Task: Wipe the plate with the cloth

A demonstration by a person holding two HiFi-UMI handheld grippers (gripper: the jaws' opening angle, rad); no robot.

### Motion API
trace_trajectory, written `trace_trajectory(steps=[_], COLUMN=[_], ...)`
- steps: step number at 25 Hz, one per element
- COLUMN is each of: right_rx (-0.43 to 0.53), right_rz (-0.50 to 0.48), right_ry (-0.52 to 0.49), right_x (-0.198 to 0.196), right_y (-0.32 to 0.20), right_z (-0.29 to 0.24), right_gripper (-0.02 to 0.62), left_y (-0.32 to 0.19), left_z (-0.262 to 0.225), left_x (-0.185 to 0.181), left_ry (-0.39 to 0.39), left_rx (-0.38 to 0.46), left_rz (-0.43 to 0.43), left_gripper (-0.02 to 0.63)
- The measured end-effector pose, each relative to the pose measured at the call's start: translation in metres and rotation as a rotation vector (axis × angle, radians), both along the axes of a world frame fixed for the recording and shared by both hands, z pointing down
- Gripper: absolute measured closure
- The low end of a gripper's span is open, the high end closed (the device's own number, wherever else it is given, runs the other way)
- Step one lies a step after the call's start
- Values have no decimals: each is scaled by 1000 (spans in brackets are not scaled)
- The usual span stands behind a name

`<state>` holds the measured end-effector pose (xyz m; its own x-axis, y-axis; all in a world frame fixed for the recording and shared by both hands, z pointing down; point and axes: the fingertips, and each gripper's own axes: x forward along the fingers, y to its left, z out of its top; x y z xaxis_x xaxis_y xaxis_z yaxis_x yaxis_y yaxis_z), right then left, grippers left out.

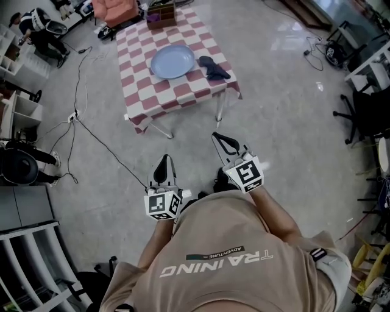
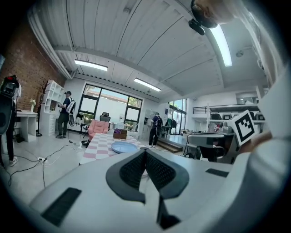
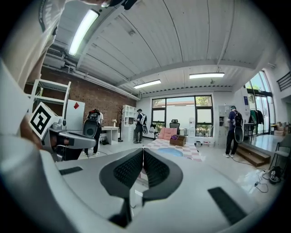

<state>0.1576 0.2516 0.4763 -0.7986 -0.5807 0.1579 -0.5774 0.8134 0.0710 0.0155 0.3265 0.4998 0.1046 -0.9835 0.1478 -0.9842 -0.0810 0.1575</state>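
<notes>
A light blue plate (image 1: 172, 61) lies on a table with a red-and-white checked cloth (image 1: 152, 97), far ahead of me. A dark cloth (image 1: 213, 67) lies crumpled just right of the plate. My left gripper (image 1: 163, 161) and right gripper (image 1: 218, 138) hang over the bare floor well short of the table, both shut with nothing between the jaws. In the left gripper view the plate (image 2: 124, 147) shows small beyond the closed left gripper (image 2: 145, 151). In the right gripper view the plate (image 3: 170, 152) sits past the closed right gripper (image 3: 143, 150).
A brown box (image 1: 161, 14) stands at the table's far end and a pink chair (image 1: 116, 11) behind it. Black cables (image 1: 76, 116) cross the floor on the left. White shelving (image 1: 24, 256) is at lower left and office chairs (image 1: 365, 113) on the right. People stand farther off in the room.
</notes>
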Motion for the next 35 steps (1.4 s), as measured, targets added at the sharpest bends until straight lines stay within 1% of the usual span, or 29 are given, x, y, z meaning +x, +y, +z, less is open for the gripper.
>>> trace_trajectory(steps=[3,6,9,12,16,19,22,27,30,35], right_rx=[-7,-6,-9,-48,-103,-115,-96,-79,-54,-29], right_rz=[-26,-49,-64,-56,-64,-76,-76,-60,-70,-59], right_ry=[-32,-19,-38,-66,-83,-71,-62,-20,12,11], right_x=[3,12,24,36,37,31,18,-8,-26,-64], right_y=[-15,-26,-42,-58,-62,-70,-85,-111,-126,-155], right_z=[-2,-2,3,15,30,35,31,26,18,9], right_gripper=[577,577,577,577,577,577,577,577,577,577], left_y=[-21,-43,-61,-75,-82,-90,-100,-123,-143,-176], left_z=[-2,-8,-9,-7,-8,-10,-8,3,0,-12], left_x=[18,31,40,48,48,40,26,-1,-19,-57], left_ry=[-13,-5,3,5,-9,-9,-4,41,58,19], left_rx=[-6,7,10,6,-6,-10,-5,-25,-10,43], left_rz=[17,1,-10,-20,-30,-33,-32,-15,-6,15], left_gripper=[591,591,591,591,591,591,591,591,591,592])
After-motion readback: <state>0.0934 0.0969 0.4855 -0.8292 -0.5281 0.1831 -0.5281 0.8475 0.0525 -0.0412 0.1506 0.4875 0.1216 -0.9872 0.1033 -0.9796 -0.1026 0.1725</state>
